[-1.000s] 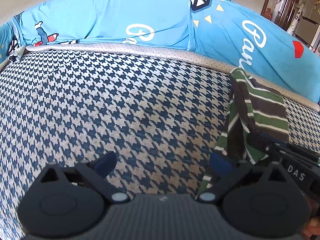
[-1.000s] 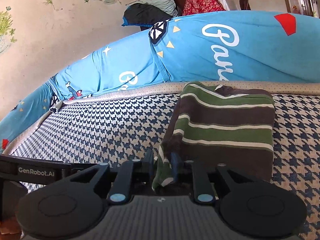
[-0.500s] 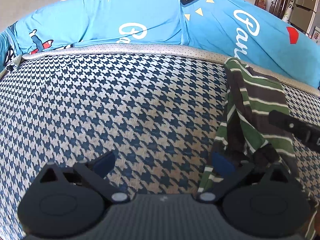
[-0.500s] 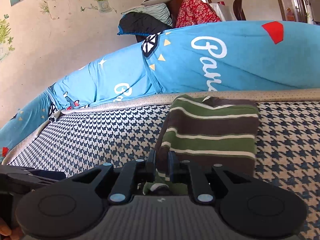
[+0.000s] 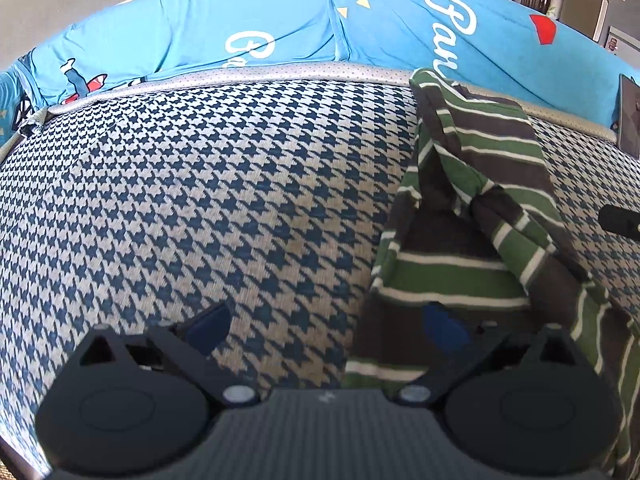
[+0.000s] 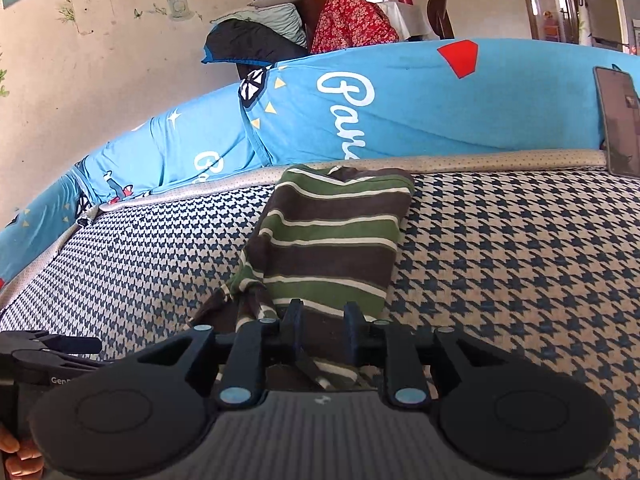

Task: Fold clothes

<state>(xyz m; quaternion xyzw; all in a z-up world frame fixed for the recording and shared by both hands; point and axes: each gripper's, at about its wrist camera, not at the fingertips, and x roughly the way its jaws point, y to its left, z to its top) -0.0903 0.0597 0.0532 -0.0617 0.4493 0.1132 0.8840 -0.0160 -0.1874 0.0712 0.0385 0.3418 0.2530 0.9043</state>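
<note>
The folded garment point(image 6: 328, 240) lies on the seat of a sofa point(image 6: 500, 248), its far end touching the seam where the seat meets the back cushions point(image 6: 400, 112). In the right wrist view it sits near the middle of the seat, stretching from the cushions toward the right tongs point(image 6: 323, 330), whose parted fingers stand over its near edge. The left tongs point(image 5: 324, 324) are spread wide at the garment's left side, their right finger point(image 5: 440, 330) over the cloth and their left finger point(image 5: 208, 322) over bare seat. A phone point(image 6: 618, 120) leans upright against the back cushions, well right of the garment. Behind the sofa back, a pile of bedding and clothes point(image 6: 304, 28) rests against the wall point(image 6: 100, 80).
</note>
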